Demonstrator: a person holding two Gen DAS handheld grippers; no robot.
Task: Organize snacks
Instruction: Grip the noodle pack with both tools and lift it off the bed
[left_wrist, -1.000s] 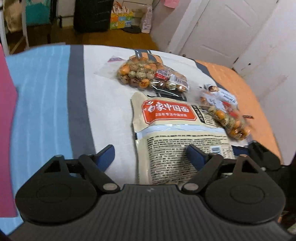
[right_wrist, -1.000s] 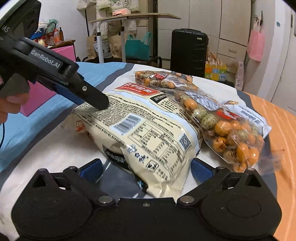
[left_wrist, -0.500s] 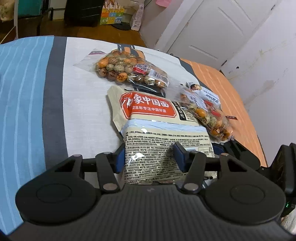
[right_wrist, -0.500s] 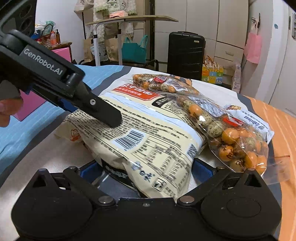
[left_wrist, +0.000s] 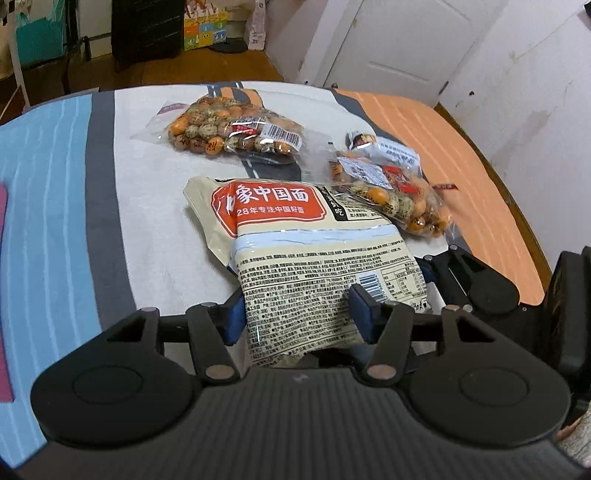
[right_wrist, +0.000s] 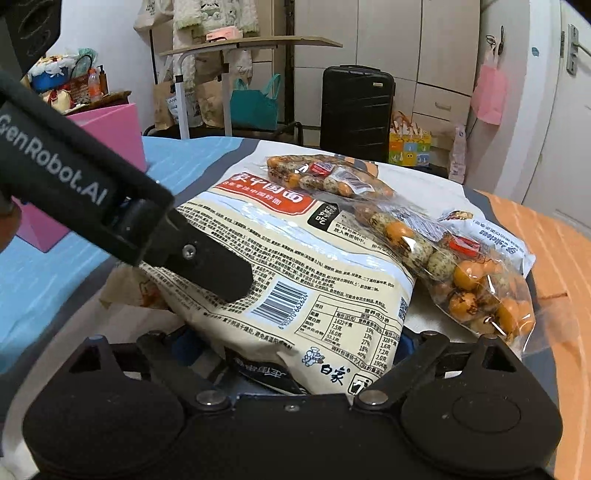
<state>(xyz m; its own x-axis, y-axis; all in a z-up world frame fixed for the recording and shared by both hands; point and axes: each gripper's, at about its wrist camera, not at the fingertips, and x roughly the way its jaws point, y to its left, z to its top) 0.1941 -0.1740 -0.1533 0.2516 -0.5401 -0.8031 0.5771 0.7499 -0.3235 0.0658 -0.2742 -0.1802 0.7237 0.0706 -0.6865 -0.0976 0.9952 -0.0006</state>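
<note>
A cream noodle bag (left_wrist: 314, 258) with a red label lies on the striped bedspread (left_wrist: 55, 206). My left gripper (left_wrist: 295, 310) has its blue pads pressed on the bag's near end, and its jaws are opening slightly. In the right wrist view the left gripper's black finger (right_wrist: 218, 273) rests on the noodle bag (right_wrist: 295, 258). My right gripper (right_wrist: 295, 343) straddles the bag's other corner; its jaws are closing, and the pads do not visibly press. Two clear bags of orange and speckled nuts (left_wrist: 229, 133) (left_wrist: 388, 199) lie beyond, one overlapping a white packet (left_wrist: 391, 151).
A pink box (right_wrist: 107, 129) stands at the bed's left side. Past the bed's far edge are a black suitcase (right_wrist: 356, 107), a folding table (right_wrist: 255, 42) and bags on the wooden floor. A white door (left_wrist: 406, 40) and wall close the right side.
My left gripper has gone from open beside the noodle bag to clamped on its near end and has lifted it a little. The right gripper's jaws have drawn in slightly around the bag's corner.
</note>
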